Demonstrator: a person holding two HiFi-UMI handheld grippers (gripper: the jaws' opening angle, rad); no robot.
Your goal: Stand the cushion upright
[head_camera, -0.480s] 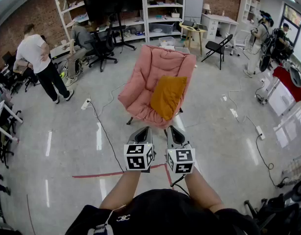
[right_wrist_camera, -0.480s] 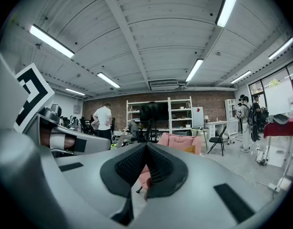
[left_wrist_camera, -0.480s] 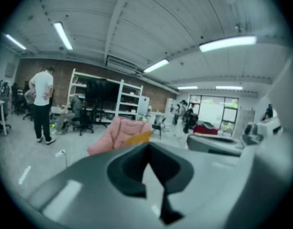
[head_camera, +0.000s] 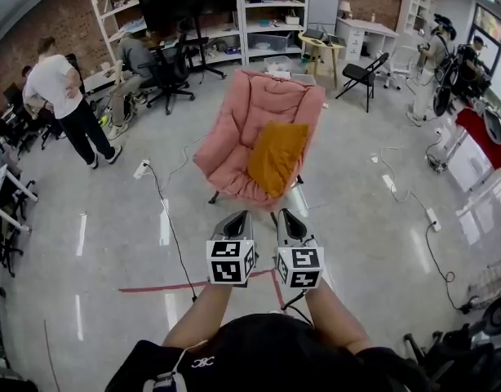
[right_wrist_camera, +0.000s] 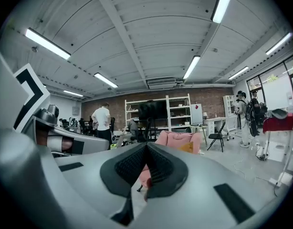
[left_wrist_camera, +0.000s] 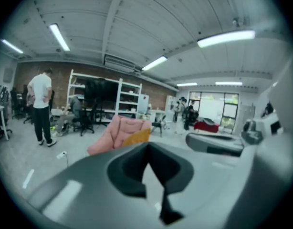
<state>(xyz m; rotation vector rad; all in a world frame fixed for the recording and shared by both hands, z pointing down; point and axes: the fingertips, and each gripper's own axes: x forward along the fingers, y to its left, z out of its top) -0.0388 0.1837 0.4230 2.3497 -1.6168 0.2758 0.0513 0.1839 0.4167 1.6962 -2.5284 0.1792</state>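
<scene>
Left gripper (head_camera: 238, 216) and right gripper (head_camera: 285, 215), closed and empty, I hold short of the chair (head_camera: 259, 104); its slumped cushion (head_camera: 277, 158) seems not yet in reach.

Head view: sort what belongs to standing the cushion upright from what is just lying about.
For the job: mustard cushion, leaning in the pink chair; left claw; right claw.
Lying about: black folding chair; white power strip; red floor tape; shelving.
</scene>
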